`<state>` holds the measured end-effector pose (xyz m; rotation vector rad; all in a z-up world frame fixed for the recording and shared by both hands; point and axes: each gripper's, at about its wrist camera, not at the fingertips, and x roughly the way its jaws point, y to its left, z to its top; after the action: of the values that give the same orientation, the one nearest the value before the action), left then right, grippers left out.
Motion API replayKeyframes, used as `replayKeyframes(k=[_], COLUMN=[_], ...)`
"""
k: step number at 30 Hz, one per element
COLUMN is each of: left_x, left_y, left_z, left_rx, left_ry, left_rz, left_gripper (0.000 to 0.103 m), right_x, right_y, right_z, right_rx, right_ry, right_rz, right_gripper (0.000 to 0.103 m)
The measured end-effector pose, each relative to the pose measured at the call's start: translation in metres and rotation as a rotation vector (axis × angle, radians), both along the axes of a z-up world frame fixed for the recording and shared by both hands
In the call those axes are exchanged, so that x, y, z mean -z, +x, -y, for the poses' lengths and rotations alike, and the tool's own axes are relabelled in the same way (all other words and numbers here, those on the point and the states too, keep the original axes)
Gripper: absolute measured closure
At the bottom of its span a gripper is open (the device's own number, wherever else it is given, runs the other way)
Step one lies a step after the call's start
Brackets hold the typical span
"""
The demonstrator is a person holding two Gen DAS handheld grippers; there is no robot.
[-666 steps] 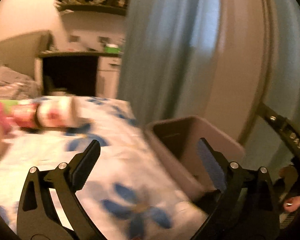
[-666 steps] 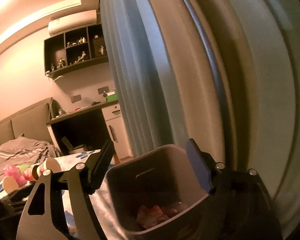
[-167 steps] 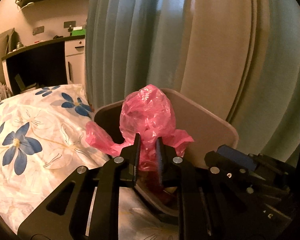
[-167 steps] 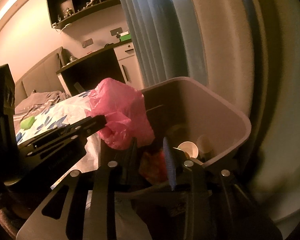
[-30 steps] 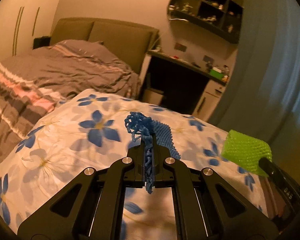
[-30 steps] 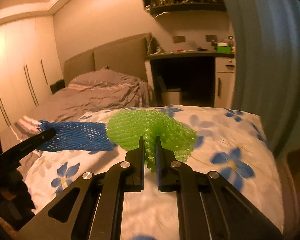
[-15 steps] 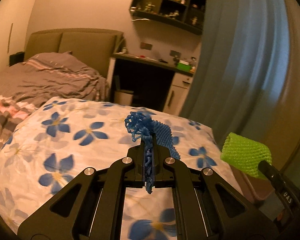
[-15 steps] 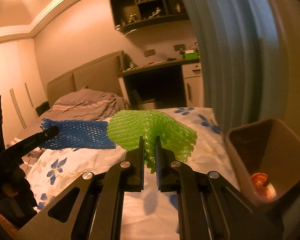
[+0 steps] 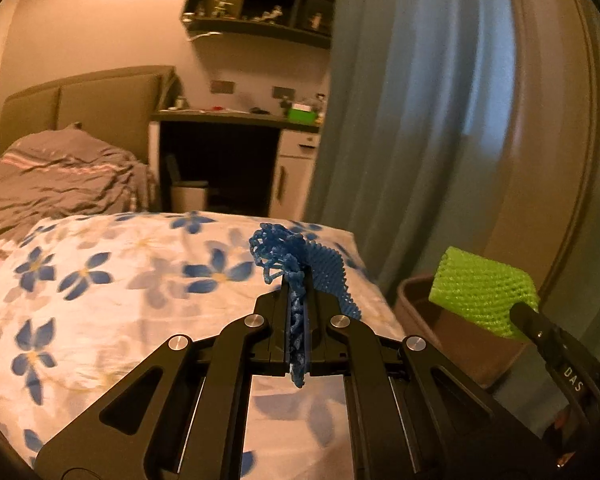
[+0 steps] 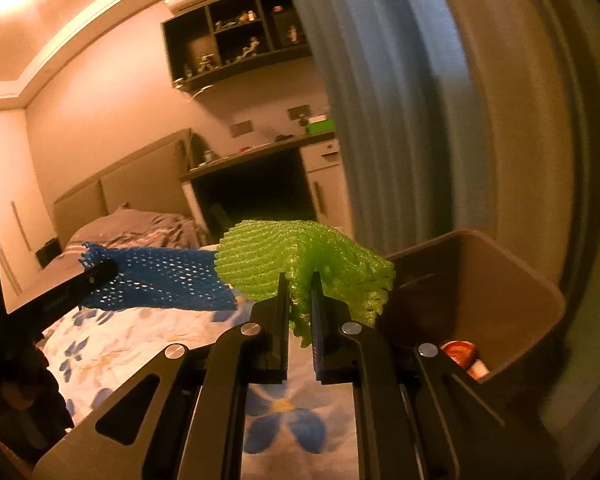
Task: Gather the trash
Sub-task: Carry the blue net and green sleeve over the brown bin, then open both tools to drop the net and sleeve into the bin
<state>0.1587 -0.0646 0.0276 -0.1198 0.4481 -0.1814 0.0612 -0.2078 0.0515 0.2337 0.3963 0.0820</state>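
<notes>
My left gripper (image 9: 297, 300) is shut on a blue foam net (image 9: 300, 264), which sticks up between its fingers over the flowered bedspread (image 9: 120, 288). My right gripper (image 10: 300, 284) is shut on a green foam net (image 10: 300, 256). The brown trash bin (image 10: 512, 292) stands just right of the green net, with red and white rubbish at its bottom. In the left wrist view the green net (image 9: 480, 288) hangs in front of the bin (image 9: 416, 304) at the right. The right wrist view also shows the blue net (image 10: 160, 276) at the left.
Blue-grey curtains (image 9: 420, 120) hang behind the bin. A dark desk (image 9: 220, 152) with a small white bin under it stands beyond the bed's end. A grey rumpled blanket (image 9: 60, 176) lies by the headboard. Wall shelves (image 10: 236, 36) hold small figures.
Both views have swung right, from the bed toward the curtains. The bin has come into the left wrist view and grown larger in the right wrist view. Both nets stay gripped.
</notes>
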Motion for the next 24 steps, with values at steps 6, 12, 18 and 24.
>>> replayKeyframes(k=[6, 12, 18, 24], left_x=[0.004, 0.009, 0.018, 0.037], left_y=[0.009, 0.022, 0.031, 0.046], left_z=[0.04, 0.085, 0.124, 0.159], left_rx=[0.078, 0.172, 0.257, 0.349], left_ry=[0.015, 0.027, 0.027, 0.002], left_rz=[-0.005, -0.007, -0.013, -0.053], left_gripper=[0.1, 0.1, 0.1, 0.1], right_x=[0.01, 0.021, 0.032, 0.044], right_y=[-0.004, -0.004, -0.005, 0.009], right_z=[0.033, 0.066, 0.092, 0.104], right_rx=[0.092, 0.184, 0.256, 0.28], right_ry=[-0.011, -0.014, -0.035, -0.057], right_rz=[-0.006, -0.034, -0.063, -0.099], right_gripper=[0.093, 0.093, 0.093, 0.091])
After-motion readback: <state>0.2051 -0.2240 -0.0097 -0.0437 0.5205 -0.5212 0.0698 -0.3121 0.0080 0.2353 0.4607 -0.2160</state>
